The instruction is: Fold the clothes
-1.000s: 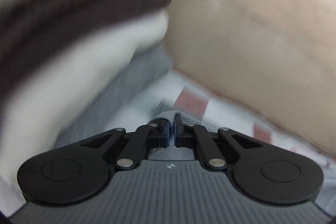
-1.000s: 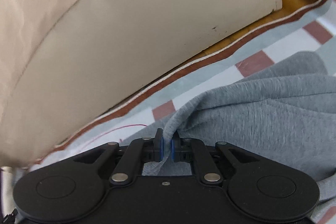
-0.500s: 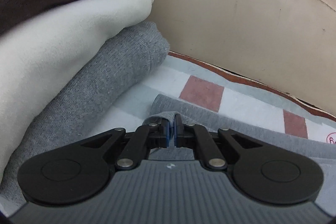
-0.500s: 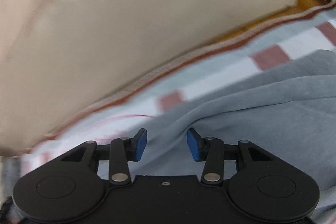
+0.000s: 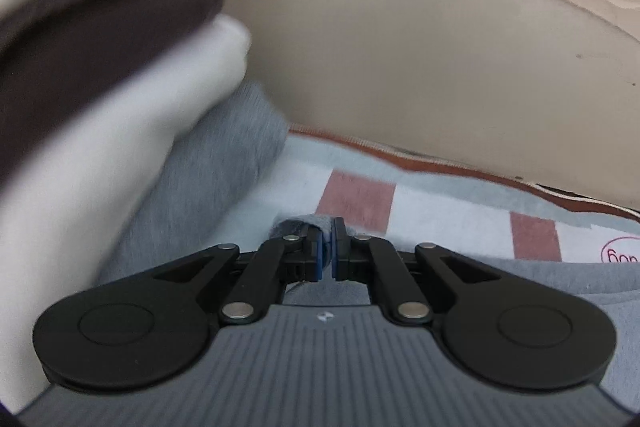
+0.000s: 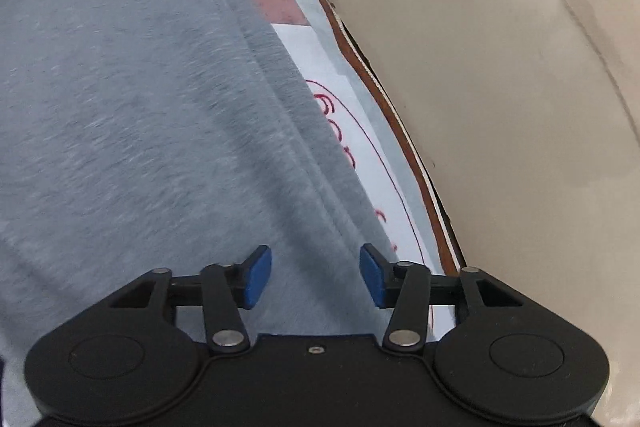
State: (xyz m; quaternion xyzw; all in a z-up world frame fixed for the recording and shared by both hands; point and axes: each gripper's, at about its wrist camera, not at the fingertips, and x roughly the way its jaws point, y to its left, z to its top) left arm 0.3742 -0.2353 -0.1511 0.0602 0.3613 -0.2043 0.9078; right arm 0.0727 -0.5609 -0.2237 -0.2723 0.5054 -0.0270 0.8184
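Grey fleece, soft and limp: this sweatshirt (image 6: 132, 115) lies spread on the checked cloth (image 5: 440, 211), beside the beige wall panel (image 6: 520, 87). My left gripper (image 5: 327, 253) is pinched tight on a bunched edge of it, near the stack of folded clothes (image 5: 100, 115). My right gripper (image 6: 316, 275) hangs over the sweatshirt's thick doubled hem (image 6: 280, 115), jaws opening, fabric beneath but nothing gripped. I judge it light but floppy, so it should sag between holds; the firm hem or a corner is the best purchase.
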